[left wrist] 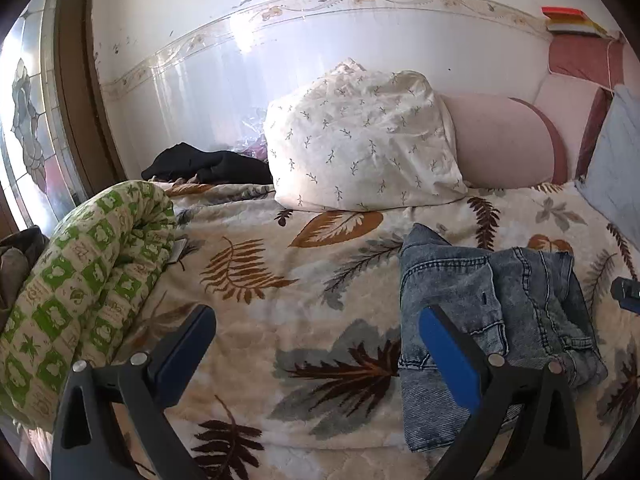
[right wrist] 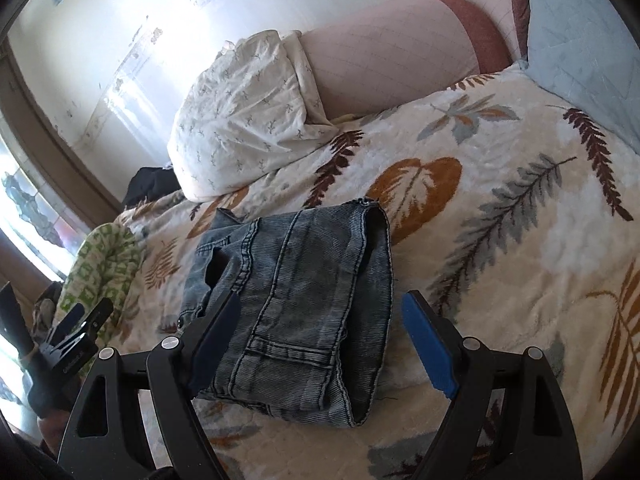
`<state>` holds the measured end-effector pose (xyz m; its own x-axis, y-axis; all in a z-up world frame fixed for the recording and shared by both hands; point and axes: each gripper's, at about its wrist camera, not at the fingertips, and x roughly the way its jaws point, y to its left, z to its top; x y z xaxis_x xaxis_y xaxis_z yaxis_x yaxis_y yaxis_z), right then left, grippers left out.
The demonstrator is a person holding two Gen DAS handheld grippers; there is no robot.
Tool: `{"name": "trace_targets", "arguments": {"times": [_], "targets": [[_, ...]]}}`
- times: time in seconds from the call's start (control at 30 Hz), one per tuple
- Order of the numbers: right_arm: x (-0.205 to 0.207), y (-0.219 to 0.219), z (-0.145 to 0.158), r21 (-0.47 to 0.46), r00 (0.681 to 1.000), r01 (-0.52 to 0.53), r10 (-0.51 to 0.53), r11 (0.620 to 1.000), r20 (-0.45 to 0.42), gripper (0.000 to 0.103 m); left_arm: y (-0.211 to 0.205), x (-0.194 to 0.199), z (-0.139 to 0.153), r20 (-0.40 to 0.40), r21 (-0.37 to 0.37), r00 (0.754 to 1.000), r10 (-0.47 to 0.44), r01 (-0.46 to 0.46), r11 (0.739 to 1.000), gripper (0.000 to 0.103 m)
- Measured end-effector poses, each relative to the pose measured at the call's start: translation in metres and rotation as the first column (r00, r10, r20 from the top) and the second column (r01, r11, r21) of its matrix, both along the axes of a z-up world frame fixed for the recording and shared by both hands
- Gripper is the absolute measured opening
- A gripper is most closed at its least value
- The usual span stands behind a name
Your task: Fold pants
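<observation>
a: while the folded jeans [right wrist: 296, 300] lie in a compact bundle on the leaf-print blanket [right wrist: 500, 216], we have both tools above them with nothing held. our right gripper [right wrist: 320, 340] stands wide, its left finger over the denim and its right finger over bare blanket just beside the cuff edge.

b: and our left gripper [left wrist: 316, 344] is wide too, mostly over blanket, with the bundle [left wrist: 492, 320] under its right finger only. so the fold looks done, or nearly.

a: we judge so. what worries us is the top layer. the cuff end on the right gapes a little, and if a finger brushes it as we pull away, the layer could slide and the stack could open.

b: the plush blanket is soft as well. if we press down to flatten the bundle, it may sink unevenly and skew the edges.

a: the waistband side looks bunched near the left finger of the right tool. a careless pinch there could drag one layer only.

b: the green quilt [left wrist: 80, 280] and the white pillow [left wrist: 360, 140] sit well apart, so we see no snag from them.
</observation>
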<state>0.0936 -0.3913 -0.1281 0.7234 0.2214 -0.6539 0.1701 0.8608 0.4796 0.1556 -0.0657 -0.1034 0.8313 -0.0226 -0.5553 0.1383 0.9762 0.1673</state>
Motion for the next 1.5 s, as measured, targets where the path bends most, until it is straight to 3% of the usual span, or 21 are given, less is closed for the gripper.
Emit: {"name": "trace_targets", "arguments": {"times": [1.5], "targets": [[0.0028,0.0044,-0.0072,-0.012,0.999,-0.001,0.0,1.0,-0.038,0.083,0.006,0.0051,-0.0063,-0.022,0.005,0.999,0.024,-0.024,1.0,0.103]]}}
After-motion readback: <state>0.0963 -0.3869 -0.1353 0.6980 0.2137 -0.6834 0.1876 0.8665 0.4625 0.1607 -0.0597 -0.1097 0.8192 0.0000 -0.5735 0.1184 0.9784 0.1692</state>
